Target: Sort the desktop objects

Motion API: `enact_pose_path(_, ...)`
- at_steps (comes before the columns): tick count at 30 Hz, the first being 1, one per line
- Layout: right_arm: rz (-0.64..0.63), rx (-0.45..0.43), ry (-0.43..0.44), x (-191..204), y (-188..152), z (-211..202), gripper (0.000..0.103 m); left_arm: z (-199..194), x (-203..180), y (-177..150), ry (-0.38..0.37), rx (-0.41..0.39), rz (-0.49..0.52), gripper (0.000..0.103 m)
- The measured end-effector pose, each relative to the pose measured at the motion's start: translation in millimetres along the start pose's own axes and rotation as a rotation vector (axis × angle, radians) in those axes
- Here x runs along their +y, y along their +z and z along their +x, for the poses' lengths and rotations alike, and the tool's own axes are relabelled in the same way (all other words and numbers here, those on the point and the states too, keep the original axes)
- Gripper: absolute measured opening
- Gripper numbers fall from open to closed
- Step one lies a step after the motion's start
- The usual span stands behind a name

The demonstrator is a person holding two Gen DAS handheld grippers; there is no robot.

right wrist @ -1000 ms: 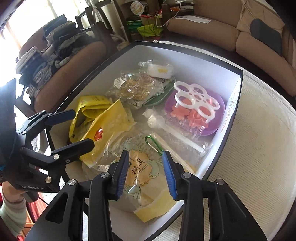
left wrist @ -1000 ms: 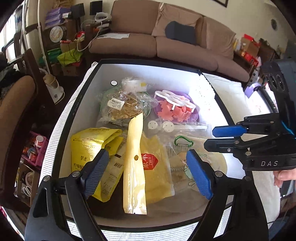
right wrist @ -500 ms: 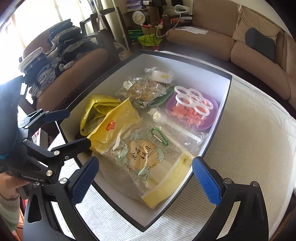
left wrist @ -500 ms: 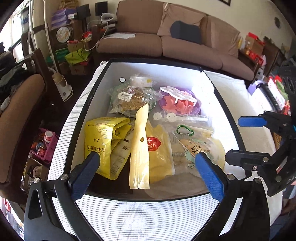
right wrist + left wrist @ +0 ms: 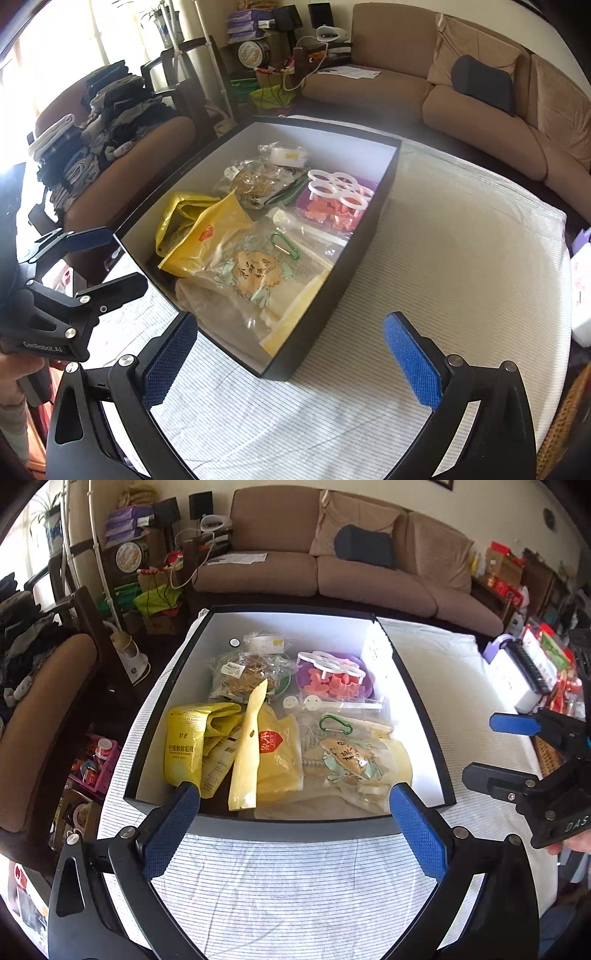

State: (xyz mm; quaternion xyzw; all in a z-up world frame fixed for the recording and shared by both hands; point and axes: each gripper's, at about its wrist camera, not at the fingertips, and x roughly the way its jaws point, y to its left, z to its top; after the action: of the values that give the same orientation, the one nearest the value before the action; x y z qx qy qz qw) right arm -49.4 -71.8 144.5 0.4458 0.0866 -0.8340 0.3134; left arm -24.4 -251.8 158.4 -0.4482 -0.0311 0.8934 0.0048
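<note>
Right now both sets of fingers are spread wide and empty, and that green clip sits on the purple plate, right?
Not quite. The green clip lies on the clear frog-printed bag, nearer than the purple plate, as the left wrist view shows. Both sets of fingers are indeed spread wide and empty.

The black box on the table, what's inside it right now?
The black box holds yellow pouches, a frog-print bag, a green carabiner, a purple plate with pink pieces, and wrapped snacks. Whatever lies beneath the bags is covered.
</note>
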Motion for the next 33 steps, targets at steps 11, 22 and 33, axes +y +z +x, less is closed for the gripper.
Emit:
enact_pose_path(11, 0.115, -0.04, -0.105, -63, -70, -45, 0.103, -11, -100, -26, -0.068, 0.002, 0.051, 0.103)
enact_pose_path(22, 0.287, -0.071, -0.316, -151, -162, -60, 0.103, 43, -206, -73, -0.078, -0.007, 0.047, 0.103)
enact_pose_path(33, 0.361, -0.073, -0.347, -192, -200, -43, 0.103, 103, -250, -89, -0.035, 0.045, 0.042, 0.103)
